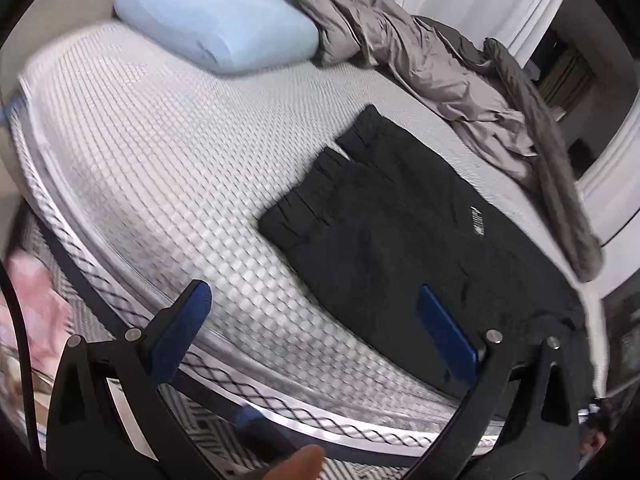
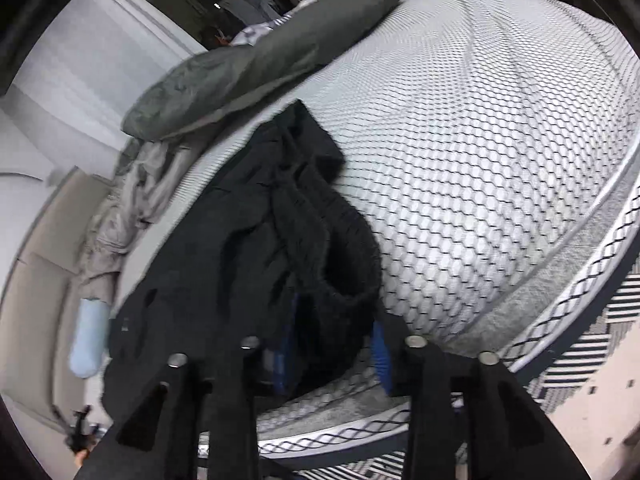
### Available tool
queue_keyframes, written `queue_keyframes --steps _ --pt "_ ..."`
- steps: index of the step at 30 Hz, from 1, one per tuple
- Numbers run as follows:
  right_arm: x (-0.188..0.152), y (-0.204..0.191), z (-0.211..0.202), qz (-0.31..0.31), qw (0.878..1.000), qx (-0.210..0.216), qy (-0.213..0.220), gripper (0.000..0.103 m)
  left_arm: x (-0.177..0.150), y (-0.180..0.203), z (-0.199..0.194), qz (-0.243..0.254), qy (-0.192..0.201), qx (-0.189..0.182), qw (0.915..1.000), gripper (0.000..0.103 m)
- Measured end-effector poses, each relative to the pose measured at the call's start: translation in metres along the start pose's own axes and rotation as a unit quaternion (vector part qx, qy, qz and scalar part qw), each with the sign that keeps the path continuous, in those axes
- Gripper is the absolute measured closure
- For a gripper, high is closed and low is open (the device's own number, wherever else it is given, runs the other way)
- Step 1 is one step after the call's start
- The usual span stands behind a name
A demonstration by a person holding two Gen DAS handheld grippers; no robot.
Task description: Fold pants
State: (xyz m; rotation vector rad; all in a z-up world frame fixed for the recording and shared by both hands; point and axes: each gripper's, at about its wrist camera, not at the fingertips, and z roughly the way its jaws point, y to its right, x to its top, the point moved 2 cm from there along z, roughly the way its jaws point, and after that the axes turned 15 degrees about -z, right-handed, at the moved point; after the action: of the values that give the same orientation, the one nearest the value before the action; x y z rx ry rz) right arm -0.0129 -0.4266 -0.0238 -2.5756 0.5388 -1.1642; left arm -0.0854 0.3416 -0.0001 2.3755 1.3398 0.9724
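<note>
A: One white quilted mattress [image 1: 160, 160], with one pair of black fabric pants [image 1: 400, 220] lying flat near its edge, long axis running away from the left gripper [image 1: 320, 312].
B: And the fingers?
A: Left fingers are spread wide, holding nothing, pants just ahead and to their right. The right gripper [image 2: 332, 344] sits nearer: bunched cloth lies between its blue fingers, though whether they grip it, I cannot tell.
</note>
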Motion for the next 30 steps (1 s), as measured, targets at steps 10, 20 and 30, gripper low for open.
queue_keyframes --steps 10,20,30 --pt "-0.008 -0.020 0.005 -0.016 1.000 0.023 0.002 0.051 -0.020 0.007 0.044 -0.023 -0.084 -0.079 0.9931 0.036" --pt "-0.004 0.001 0.011 0.038 0.998 0.052 0.004 0.048 0.001 0.015 0.062 -0.081 -0.008 -0.101 0.9915 0.101" --pt "0.000 0.009 -0.022 0.050 0.995 0.057 0.064 0.093 0.003 0.019 0.032 -0.049 0.009 -0.103 0.9935 0.102"
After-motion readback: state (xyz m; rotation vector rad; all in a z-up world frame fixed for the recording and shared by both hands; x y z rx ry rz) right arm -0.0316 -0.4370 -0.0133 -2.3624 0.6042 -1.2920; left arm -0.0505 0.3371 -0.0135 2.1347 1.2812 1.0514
